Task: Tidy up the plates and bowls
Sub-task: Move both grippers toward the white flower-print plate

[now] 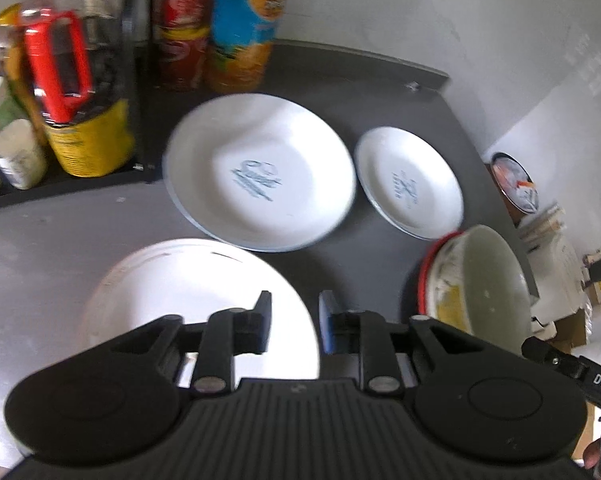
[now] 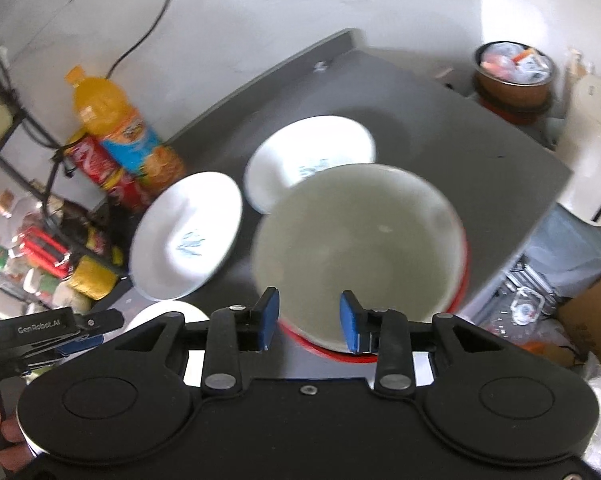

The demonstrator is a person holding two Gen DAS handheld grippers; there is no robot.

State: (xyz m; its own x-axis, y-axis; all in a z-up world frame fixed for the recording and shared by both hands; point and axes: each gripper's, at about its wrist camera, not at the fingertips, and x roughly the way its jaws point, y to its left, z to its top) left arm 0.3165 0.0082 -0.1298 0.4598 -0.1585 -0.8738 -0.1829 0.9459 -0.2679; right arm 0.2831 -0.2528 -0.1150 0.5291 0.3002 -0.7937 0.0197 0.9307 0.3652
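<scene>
On the dark grey table point(image 1: 340, 72) lie a large white plate with a blue print point(image 1: 260, 172) and a smaller one point(image 1: 410, 184) to its right. A plain white plate point(image 1: 172, 292) lies nearest, under my left gripper point(image 1: 294, 326), which is open and empty above its right edge. A red-sided bowl with a pale inside point(image 1: 476, 284) is tilted at the right. In the right wrist view the bowl point(image 2: 360, 248) sits just ahead of my right gripper point(image 2: 309, 322), open, its fingers at the near rim. Both printed plates, the large one point(image 2: 188, 232) and the small one point(image 2: 308, 160), lie beyond.
Bottles and cans stand at the table's back left: an orange juice bottle point(image 1: 248, 24), red cans point(image 1: 180, 24), a yellow tin point(image 1: 88, 140). A brown pot of scraps point(image 2: 514, 76) stands past the far right edge. Boxes and clutter lie on the floor to the right.
</scene>
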